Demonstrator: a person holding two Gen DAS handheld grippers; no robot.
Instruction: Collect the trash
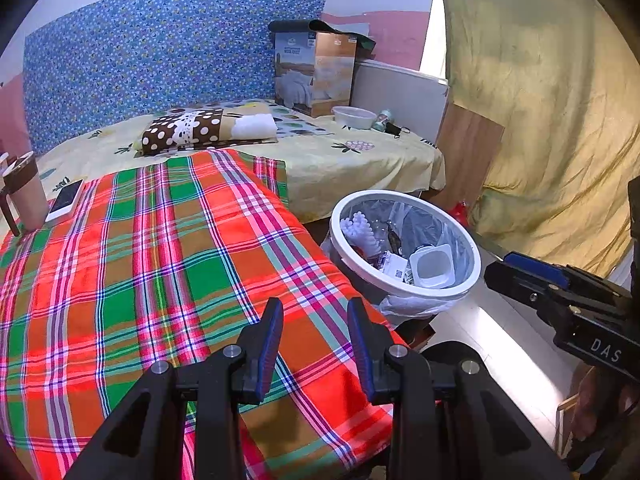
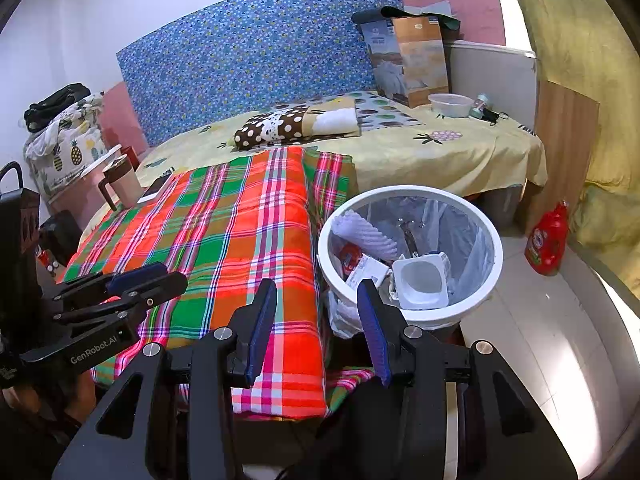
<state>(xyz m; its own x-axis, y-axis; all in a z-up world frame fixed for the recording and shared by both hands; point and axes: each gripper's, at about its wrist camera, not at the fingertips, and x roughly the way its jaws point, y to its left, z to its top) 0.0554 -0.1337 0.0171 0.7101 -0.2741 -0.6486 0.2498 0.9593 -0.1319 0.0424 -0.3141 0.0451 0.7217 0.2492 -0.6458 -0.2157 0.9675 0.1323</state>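
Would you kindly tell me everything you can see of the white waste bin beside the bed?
The waste bin is round, white and plastic-looking, lined with a clear bag folded over its rim. It stands on the pale tiled floor against the plaid blanket's edge, tilted in these views, holding a white square tub, white foam netting and wrappers.

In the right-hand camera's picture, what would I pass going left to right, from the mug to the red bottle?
Mug → phone → plaid blanket → white trash bin → red bottle.
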